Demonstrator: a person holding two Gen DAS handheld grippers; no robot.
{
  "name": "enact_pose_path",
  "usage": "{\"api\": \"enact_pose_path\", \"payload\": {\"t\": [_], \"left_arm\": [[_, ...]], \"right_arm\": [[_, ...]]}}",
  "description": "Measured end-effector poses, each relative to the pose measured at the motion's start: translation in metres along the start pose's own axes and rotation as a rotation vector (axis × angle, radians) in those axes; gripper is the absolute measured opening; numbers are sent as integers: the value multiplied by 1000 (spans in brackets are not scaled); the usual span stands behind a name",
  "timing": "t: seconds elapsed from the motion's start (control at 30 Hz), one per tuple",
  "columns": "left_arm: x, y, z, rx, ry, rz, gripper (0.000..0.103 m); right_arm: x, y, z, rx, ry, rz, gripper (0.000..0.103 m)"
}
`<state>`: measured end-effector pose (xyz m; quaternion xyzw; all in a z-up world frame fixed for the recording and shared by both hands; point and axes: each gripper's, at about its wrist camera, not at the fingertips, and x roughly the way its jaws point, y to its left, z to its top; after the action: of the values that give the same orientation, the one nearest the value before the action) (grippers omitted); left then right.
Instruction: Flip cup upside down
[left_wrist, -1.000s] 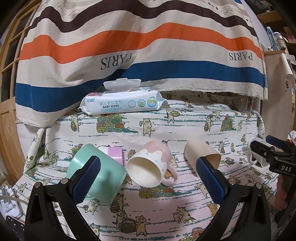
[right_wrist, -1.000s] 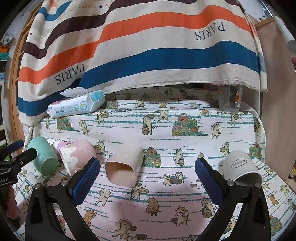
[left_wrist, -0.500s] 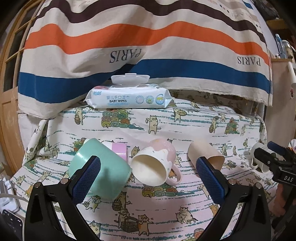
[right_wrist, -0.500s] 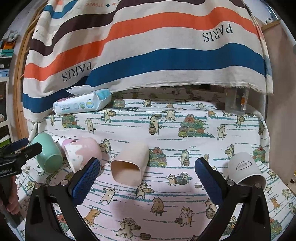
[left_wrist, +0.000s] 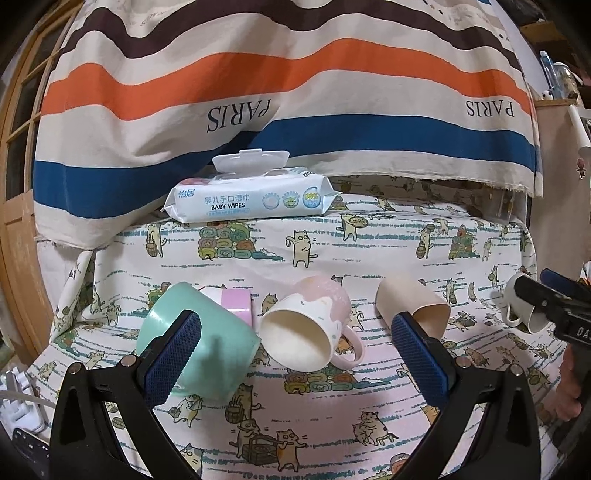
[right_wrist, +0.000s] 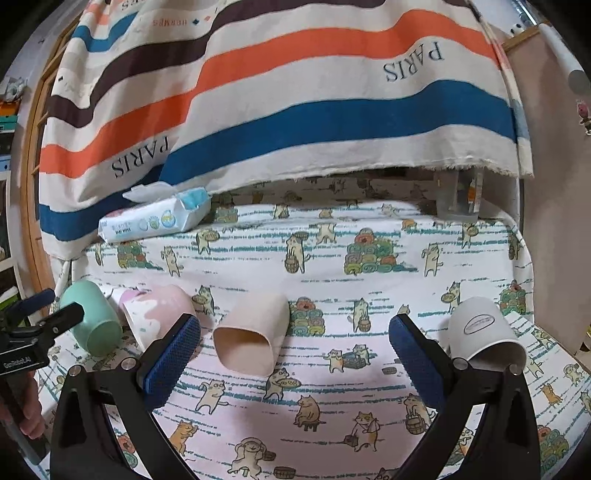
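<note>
While both grippers are held spread with nothing grasped, the pink mug is framed on its side between the left gripper pads; the right gripper is faced by the beige cup.

Both low, near, facing the baby wipes pack; shared: pink mug, beige cup.

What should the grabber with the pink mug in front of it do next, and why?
Probably ease the left gripper forward around the pink mug. The mug lies on its side, mouth facing the camera, sitting between the open fingers but not yet touched. The green cup is close beside it, partly behind the left finger, so a slow approach seems wise.
</note>
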<state>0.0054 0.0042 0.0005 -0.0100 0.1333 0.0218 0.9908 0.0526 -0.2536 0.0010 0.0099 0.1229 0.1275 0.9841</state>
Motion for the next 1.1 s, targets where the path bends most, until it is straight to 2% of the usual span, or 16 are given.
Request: {"api": "enact_pose_path", "payload": {"t": [0.2,0.43,0.67,0.93,1.1], "left_arm": [[2,2,0,-9,12,-6,102],[1,1,0,-7,9,-19,102],[-2,-6,0,18,-9,-32,102],[-2,-5,-1,3,-13,-12,102],[-2,-2,-1,-1,-7,-13,102]], "right_arm": [[1,1,-1,-3,7,8,102],[7,-7,1,43,22,-46,102],[7,-13,1,78,17,-32,102],[3,-8,1,49,14,-21,102],[4,-15,-1,83,30,-17,102]]}}
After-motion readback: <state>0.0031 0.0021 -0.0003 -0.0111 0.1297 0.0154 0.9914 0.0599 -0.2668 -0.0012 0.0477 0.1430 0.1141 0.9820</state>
